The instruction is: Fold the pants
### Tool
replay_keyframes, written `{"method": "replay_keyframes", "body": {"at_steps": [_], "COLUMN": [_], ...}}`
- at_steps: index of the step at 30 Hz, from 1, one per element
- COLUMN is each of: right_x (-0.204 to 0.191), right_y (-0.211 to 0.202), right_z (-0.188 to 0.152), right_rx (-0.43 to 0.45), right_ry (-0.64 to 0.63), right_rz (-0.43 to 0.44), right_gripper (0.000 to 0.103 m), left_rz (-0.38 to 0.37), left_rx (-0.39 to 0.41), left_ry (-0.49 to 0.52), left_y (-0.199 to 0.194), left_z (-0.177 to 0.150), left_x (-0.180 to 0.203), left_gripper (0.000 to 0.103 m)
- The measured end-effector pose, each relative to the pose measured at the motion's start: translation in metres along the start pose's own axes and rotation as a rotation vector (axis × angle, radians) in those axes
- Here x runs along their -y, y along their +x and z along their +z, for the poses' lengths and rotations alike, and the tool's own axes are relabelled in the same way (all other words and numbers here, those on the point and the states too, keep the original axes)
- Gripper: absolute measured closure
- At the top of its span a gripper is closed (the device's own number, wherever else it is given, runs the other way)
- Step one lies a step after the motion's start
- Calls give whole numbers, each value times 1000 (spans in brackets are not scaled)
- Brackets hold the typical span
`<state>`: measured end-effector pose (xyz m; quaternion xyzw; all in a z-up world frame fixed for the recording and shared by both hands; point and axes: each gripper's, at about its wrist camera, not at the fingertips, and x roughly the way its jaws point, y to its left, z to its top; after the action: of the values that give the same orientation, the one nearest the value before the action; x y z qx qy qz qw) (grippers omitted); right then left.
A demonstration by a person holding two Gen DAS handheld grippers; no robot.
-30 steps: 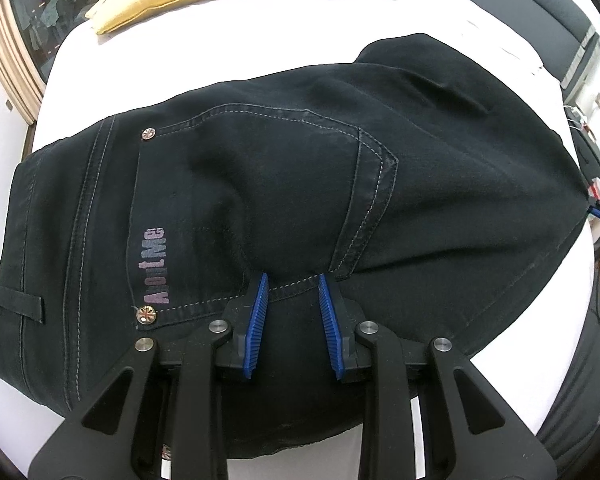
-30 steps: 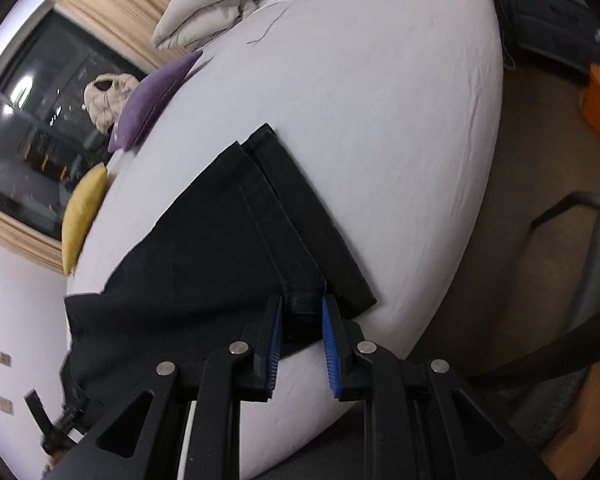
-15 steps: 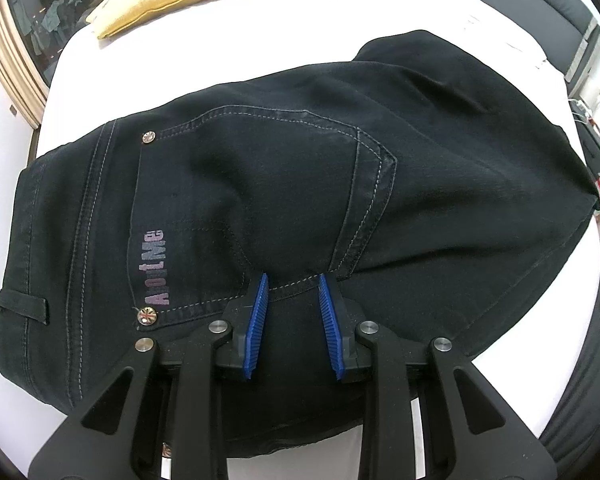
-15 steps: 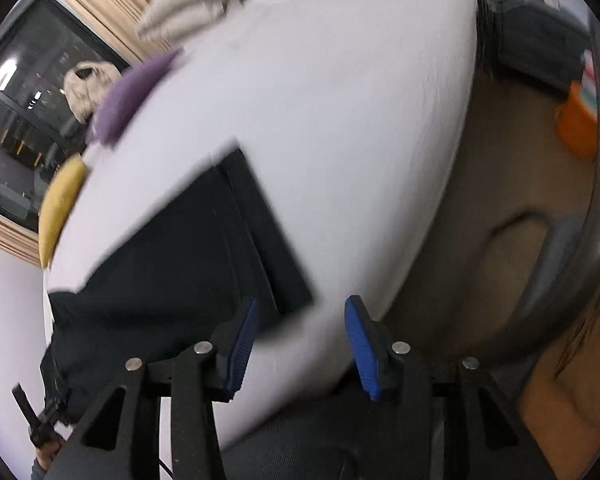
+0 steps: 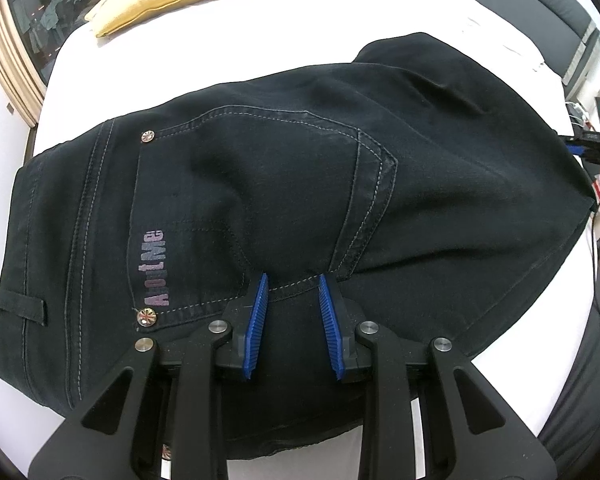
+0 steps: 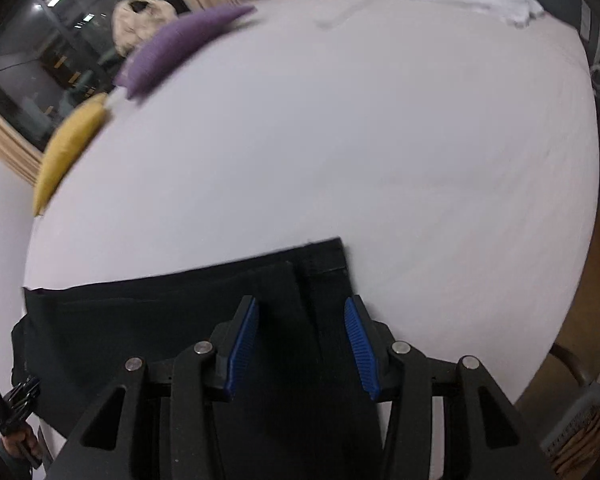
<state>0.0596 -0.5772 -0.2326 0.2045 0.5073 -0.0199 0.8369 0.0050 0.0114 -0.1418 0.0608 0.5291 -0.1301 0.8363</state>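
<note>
Clearly the pants (image 5: 300, 184) are soft, floppy denim with some weight, lying flat on the white bed (image 5: 260, 60), waistband end to the left of the back pocket (image 5: 260, 200). The left gripper (image 5: 294, 292) sits on that pocket's lower seam, jaws spread, pinching nothing. Further right, the right gripper (image 6: 300, 320) hovers spread over the leg hem (image 6: 324, 264). Stitched seams and hems look like the firmest places to grip.

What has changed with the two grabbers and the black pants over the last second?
The right gripper let go of the pants' leg hem: its jaws opened wide and it swung round to hover over the hem. The left gripper stayed put by the back pocket, jaws apart; the pants lie unmoved.
</note>
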Motion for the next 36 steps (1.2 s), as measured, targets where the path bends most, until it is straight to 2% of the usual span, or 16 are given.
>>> {"method": "replay_keyframes", "body": {"at_steps": [6, 12, 15, 17, 18, 19, 20, 23, 26, 27, 29, 31, 36], "right_x": [-11, -20, -26, -21, -21, -24, -27, -39, -36, -35, -28, -27, -26], "right_y": [-3, -21, -2, 6, 7, 5, 5, 0, -15, -18, -34, -39, -41], "right_z": [6, 5, 9, 9, 9, 9, 8, 5, 6, 7, 7, 14, 24], "right_rx": [2, 46, -14, -49, -48, -47, -53, -31, 27, 45, 94, 120, 167], "right_ry": [-79, -139, -160, -138, -139, -154, -168, -240, -210, -204, -194, -195, -137], "right_rz": [-17, -12, -56, -50, -49, -32, -15, -67, -51, -47, -44, -60, -102], "right_gripper": [54, 56, 56, 56, 60, 69, 84, 87, 93, 97, 97, 97, 98], "left_rz": [8, 11, 15, 13, 13, 13, 15, 37, 61, 53, 24, -10, -75], "left_rx": [2, 2, 2, 3, 3, 3, 1, -21, 29, 59, 103, 118, 104], "left_ry": [-2, -3, 3, 2, 2, 4, 4, 17, 37, 54, 108, 162, 185], "left_y": [1, 1, 1, 1, 0, 0, 0, -2, -21, -30, -39, -31, 14], "left_z": [0, -1, -1, -1, -1, -1, 0, 6, 18, 24, 45, 67, 113], "left_x": [1, 2, 4, 4, 5, 5, 5, 10, 23, 30, 52, 74, 117], "left_gripper": [78, 78, 77, 77, 77, 77, 77, 77, 77, 77, 77, 77, 77]}}
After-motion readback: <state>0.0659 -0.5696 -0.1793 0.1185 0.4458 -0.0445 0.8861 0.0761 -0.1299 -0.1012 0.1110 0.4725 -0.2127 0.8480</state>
